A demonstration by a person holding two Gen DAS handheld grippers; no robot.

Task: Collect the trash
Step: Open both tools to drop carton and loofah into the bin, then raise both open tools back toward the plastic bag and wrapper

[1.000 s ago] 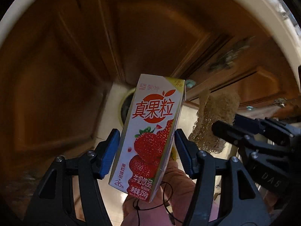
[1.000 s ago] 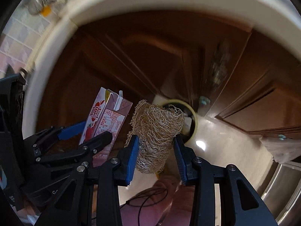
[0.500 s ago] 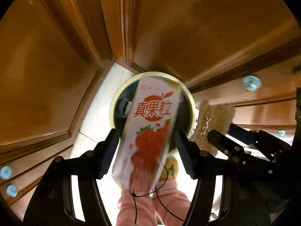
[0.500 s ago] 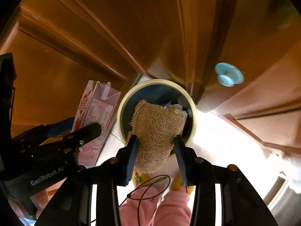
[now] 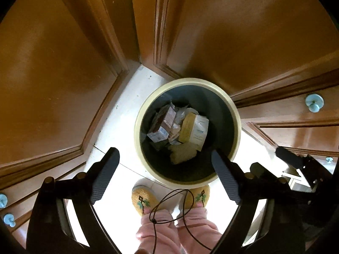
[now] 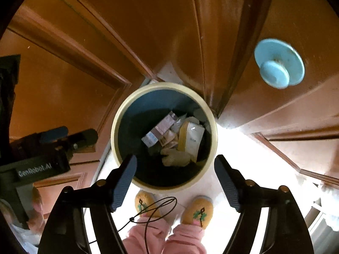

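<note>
Far left in the left wrist view: brown wooden cabinet doors (image 5: 53, 80) running down to a pale floor (image 5: 118, 127). Left gripper (image 5: 165, 175) pointed straight down, jaws opening, spread wide, nothing between the pads. Left finger (image 5: 104, 175) over bare floor, right finger (image 5: 225, 177) overlapping the near right rim of the trash bin (image 5: 137, 127). Round bin, cream rim, dark inside, standing on the floor in the cabinet corner, below and ahead of the fingertips. Inside it, well apart from the pads: a reddish-brown carton (image 5: 162, 123) lying tilted at left, a white and yellow carton (image 5: 193, 129) at right, crumpled wrappers between, and a tan loofah scrubber (image 5: 182, 153) nearest the gripper. Below the bin, two yellow slippers (image 5: 144, 200) and pink trouser legs (image 5: 161, 232), a thin dark cord looped over them. Further right, the black body of the right gripper (image 5: 269, 163).

In the right wrist view, from the left: the black left gripper body (image 6: 42, 152). Right gripper (image 6: 175, 180), jaws opening, spread, empty. Bin (image 6: 214, 139) just ahead of the fingertips, left pad (image 6: 124, 182) overlapping its near rim; scrubber (image 6: 174, 157) and cartons (image 6: 191, 138) lying at the bottom. Round pale blue cabinet knob (image 6: 278, 63) at upper right.
</note>
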